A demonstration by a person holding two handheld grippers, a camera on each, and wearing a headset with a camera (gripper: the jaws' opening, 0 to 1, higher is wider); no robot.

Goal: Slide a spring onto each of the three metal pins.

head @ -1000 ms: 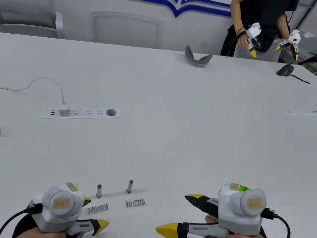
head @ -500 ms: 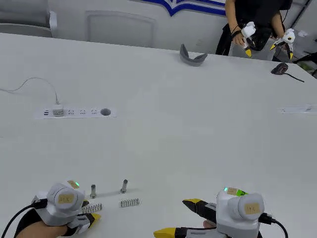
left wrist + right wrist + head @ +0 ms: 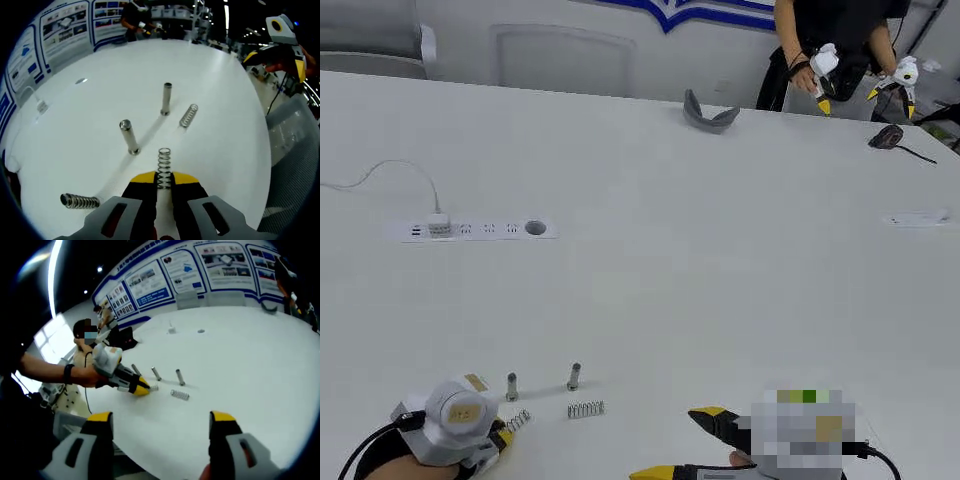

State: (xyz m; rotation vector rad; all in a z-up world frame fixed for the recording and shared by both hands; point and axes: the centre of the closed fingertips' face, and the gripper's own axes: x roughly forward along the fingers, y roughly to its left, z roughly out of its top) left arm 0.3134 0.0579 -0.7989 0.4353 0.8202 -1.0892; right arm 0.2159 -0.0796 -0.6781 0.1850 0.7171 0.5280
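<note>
Two short grey metal pins stand upright and apart from each other on the white worktop (image 3: 670, 250), close to its near edge: the nearer pin (image 3: 129, 136) and the farther pin (image 3: 166, 98). The left tongs (image 3: 157, 177) are closed. Their yellow tips pinch the lower coils of a small steel coil spring (image 3: 164, 157), which sticks out forward from the tips, just beside the nearer pin and not touching it. A second loose spring (image 3: 188, 115) lies flat on the worktop just beside the base of the farther pin. A ribbed metal piece (image 3: 80, 201) lies on its side closer to the near edge; I cannot tell whether it is a pin already wearing a spring. The right tongs (image 3: 161, 417) gape wide and hold nothing, well apart from the pins and farther right along the near edge.

A small tan label (image 3: 463, 412) on the white housing behind the left tongs carries dark marks too small to read. A white power strip (image 3: 480, 229) with one white plug in it lies toward the left edge of the worktop. A grey curved piece (image 3: 708, 113) rests near the far edge. Blue-and-white wall posters (image 3: 220, 265) hang beyond the worktop, their print illegible. At the far right corner a person in dark clothes (image 3: 840, 25) holds two more yellow-tipped grippers.
</note>
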